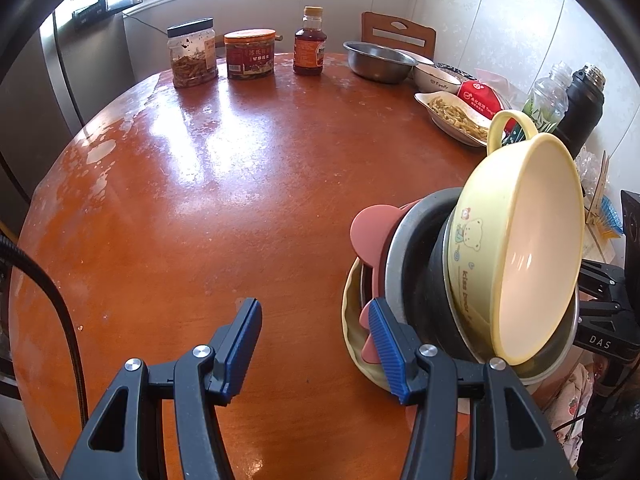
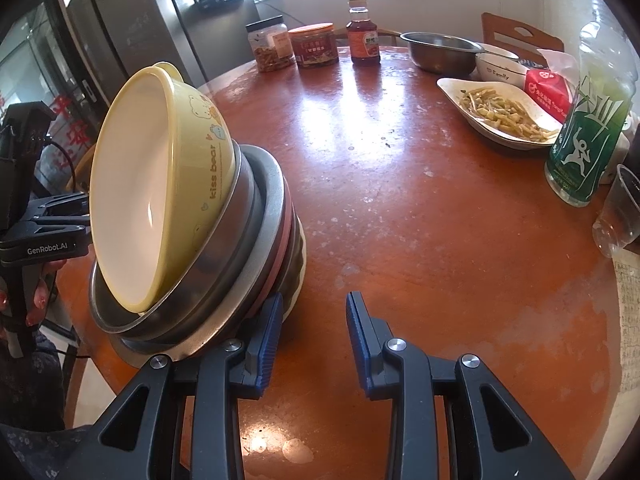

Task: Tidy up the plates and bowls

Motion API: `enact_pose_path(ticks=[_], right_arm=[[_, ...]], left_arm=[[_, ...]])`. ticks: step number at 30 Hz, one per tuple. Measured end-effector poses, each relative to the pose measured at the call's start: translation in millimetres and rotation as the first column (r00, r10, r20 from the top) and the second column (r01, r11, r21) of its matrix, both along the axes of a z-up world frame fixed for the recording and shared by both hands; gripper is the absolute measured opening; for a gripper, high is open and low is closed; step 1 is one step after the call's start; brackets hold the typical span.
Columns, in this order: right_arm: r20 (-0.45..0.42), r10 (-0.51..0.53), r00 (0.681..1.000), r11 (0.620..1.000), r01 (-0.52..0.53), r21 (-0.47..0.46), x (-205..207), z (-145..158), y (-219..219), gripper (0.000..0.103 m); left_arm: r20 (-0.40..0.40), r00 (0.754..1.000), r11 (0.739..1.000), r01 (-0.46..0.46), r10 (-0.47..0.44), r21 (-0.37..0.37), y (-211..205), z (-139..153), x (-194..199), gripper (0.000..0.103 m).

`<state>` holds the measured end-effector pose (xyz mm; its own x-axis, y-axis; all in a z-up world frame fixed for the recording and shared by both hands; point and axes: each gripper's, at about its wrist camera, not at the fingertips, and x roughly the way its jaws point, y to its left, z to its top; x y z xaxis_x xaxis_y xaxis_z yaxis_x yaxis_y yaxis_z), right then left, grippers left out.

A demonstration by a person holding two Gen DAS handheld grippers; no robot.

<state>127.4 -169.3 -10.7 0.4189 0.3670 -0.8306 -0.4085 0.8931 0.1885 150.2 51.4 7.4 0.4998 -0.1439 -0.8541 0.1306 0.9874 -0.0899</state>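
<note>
Bowls and plates are sitting nested in one stack (image 1: pixel 460 280) at the lower right of the left wrist view and the left of the right wrist view, the yellow bowl (image 2: pixel 160 200) on top and tilting hard. Both claws are standing apart and holding nothing, the left gripper (image 1: pixel 316 344) and right gripper (image 2: pixel 314 340) flanking the stack's base. To my eye, they should be steadying the yellow bowl level before shifting anything, since it looks ready to slide off.
</note>
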Motion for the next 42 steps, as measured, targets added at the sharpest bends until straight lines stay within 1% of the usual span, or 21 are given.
enact_pose_path(ticks=[9, 16, 20, 28, 32, 34, 36, 37, 42], right_arm=[[0.001, -0.017, 1.0, 1.0, 0.017, -0.004, -2, 0, -1, 0.035], [0.007, -0.028, 1.0, 0.999, 0.028, -0.014, -6, 1, 0, 0.035], [0.009, -0.042, 0.999, 0.999, 0.043, -0.016, -8, 1, -1, 0.04], [0.025, -0.074, 0.997, 0.997, 0.074, -0.021, -15, 7, -6, 0.042], [0.033, -0.097, 0.995, 0.995, 0.098, -0.014, -18, 12, -9, 0.048], [0.052, -0.121, 0.991, 0.992, 0.122, -0.018, -22, 15, -12, 0.05], [0.079, -0.149, 0.986, 0.989, 0.15, -0.016, -27, 21, -16, 0.057], [0.094, -0.163, 0.982, 0.986, 0.165, -0.01, -31, 24, -18, 0.058], [0.163, -0.223, 0.961, 0.975, 0.223, 0.016, -56, 39, -23, 0.074]], left_arm=[[0.003, 1.0, 1.0, -0.031, 0.031, -0.003, 1, -1, -2, 0.057], [0.02, 0.998, 0.998, -0.058, 0.057, 0.018, 1, 0, -8, 0.06], [0.017, 0.997, 0.997, -0.074, 0.075, -0.004, 6, -1, -10, 0.064], [0.031, 0.995, 0.996, -0.091, 0.092, -0.019, 10, 2, -16, 0.066], [0.052, 0.992, 0.994, -0.11, 0.111, -0.017, 12, 8, -22, 0.067], [0.067, 0.99, 0.992, -0.126, 0.126, -0.006, 14, 12, -26, 0.068], [0.085, 0.987, 0.99, -0.141, 0.14, 0.006, 15, 16, -33, 0.07], [0.09, 0.985, 0.989, -0.147, 0.145, 0.009, 15, 17, -37, 0.071], [0.115, 0.979, 0.985, -0.17, 0.17, -0.005, 10, 22, -58, 0.072]])
